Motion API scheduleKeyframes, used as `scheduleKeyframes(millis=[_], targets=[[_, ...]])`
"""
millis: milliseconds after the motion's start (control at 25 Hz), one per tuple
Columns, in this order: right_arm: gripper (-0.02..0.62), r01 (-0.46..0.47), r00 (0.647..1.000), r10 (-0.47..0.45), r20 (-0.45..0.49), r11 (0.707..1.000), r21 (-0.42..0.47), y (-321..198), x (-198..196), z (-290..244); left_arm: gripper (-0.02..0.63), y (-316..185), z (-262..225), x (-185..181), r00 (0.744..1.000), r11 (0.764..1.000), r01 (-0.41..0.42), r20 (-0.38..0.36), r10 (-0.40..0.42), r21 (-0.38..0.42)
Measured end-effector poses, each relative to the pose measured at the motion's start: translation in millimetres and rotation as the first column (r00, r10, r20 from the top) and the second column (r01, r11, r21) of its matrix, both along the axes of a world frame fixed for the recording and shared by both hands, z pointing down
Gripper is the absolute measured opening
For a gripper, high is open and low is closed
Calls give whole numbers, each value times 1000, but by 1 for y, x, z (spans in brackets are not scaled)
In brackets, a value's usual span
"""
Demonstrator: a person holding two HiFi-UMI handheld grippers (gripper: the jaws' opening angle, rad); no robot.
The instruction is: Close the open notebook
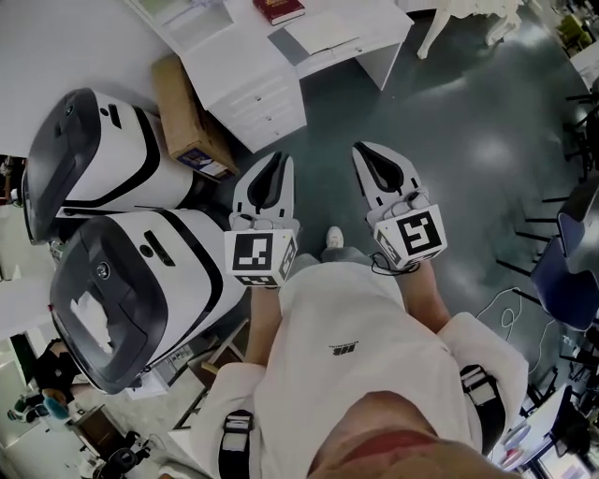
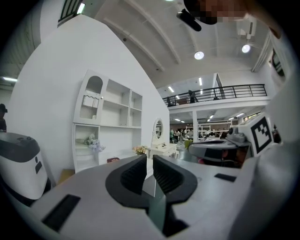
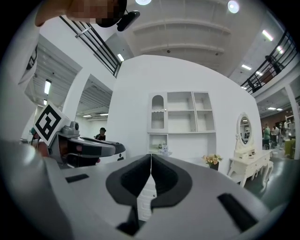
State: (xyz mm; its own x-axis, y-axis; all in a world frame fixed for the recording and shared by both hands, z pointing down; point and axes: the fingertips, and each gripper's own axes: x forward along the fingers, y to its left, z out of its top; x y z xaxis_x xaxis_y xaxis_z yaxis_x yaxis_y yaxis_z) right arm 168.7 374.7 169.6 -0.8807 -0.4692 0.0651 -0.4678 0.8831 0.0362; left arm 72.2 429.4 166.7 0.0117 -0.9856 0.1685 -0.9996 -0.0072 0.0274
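Head view: holds left gripper [image 1: 276,159] and right gripper [image 1: 365,150] side by side above the floor, both aimed at the white desk [image 1: 379,23] well ahead. Probably the notebook [image 1: 323,33] there, pale flat pages, nearer the right gripper.

Left gripper view: jaws a crack apart, empty.

Right gripper view: jaws pressed together, empty.
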Motion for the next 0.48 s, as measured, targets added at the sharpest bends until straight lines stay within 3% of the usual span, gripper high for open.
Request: scheduleKeyframes(millis=[480], targets=[[-3, 11, 1000, -11, 6, 999, -31, -53, -3, 17, 0, -48, 22, -5, 999, 999, 26, -18, -26, -27]])
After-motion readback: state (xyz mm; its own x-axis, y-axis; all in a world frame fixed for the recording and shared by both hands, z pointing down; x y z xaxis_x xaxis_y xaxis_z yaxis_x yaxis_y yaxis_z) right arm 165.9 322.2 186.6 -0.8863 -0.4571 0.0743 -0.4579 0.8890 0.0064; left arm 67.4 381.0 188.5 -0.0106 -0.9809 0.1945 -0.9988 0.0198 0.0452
